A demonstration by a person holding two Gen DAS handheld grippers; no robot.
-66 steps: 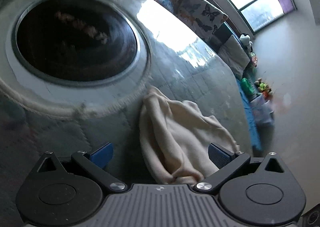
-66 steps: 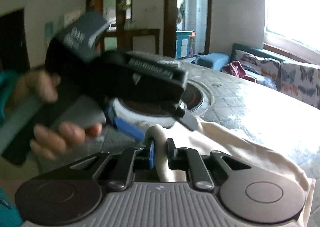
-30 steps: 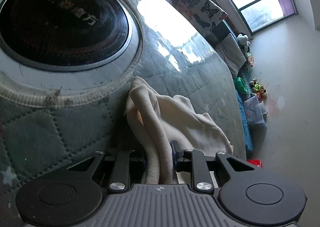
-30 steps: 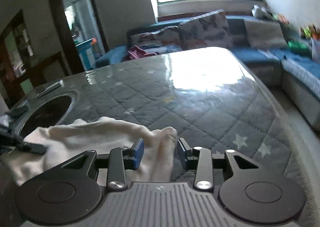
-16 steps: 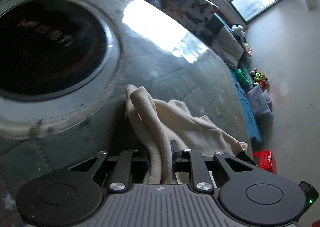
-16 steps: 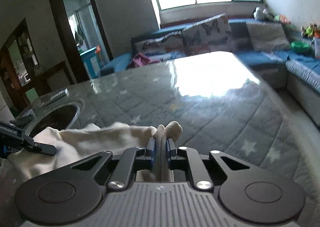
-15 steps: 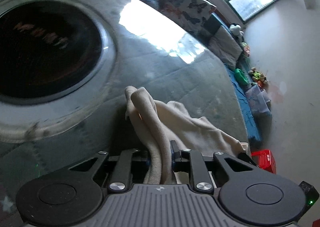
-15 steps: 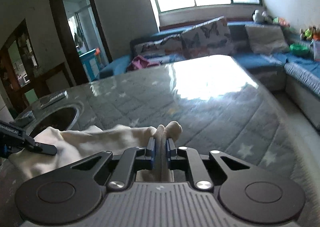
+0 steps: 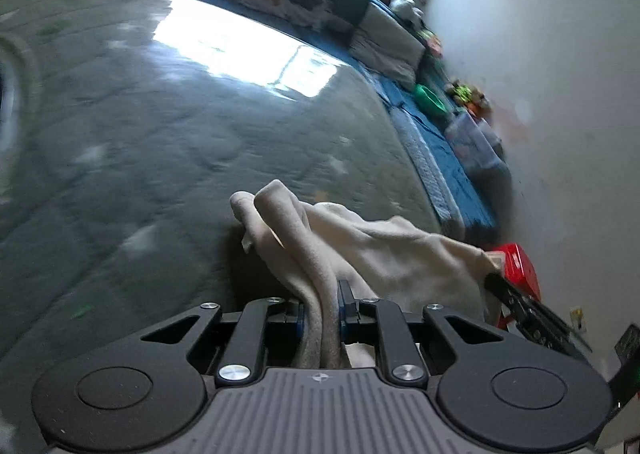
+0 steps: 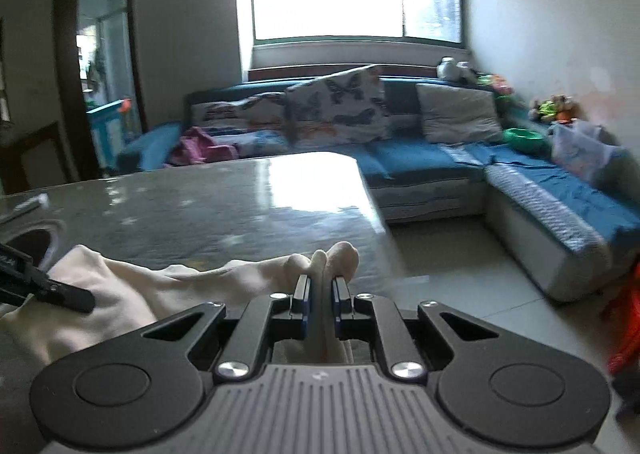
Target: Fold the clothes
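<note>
A cream garment (image 9: 360, 242) hangs bunched between both grippers above a grey quilted table (image 9: 168, 125). My left gripper (image 9: 321, 304) is shut on one bunched end of it. My right gripper (image 10: 320, 294) is shut on the other end (image 10: 336, 254), which sticks out past the fingertips. The cloth (image 10: 140, 290) sags between them. The right gripper's finger shows in the left wrist view (image 9: 516, 298); the left gripper's finger shows in the right wrist view (image 10: 60, 292).
The table's far edge (image 10: 372, 189) drops to a tiled floor (image 10: 460, 254). A blue corner sofa (image 10: 520, 181) with cushions runs behind and to the right. A round dark inset (image 10: 28, 242) sits at the table's left. A red object (image 9: 520, 266) is on the floor.
Both grippers have lifted and swung right with the garment, away from the round inset. The right wrist view now looks over the table edge toward the sofa.
</note>
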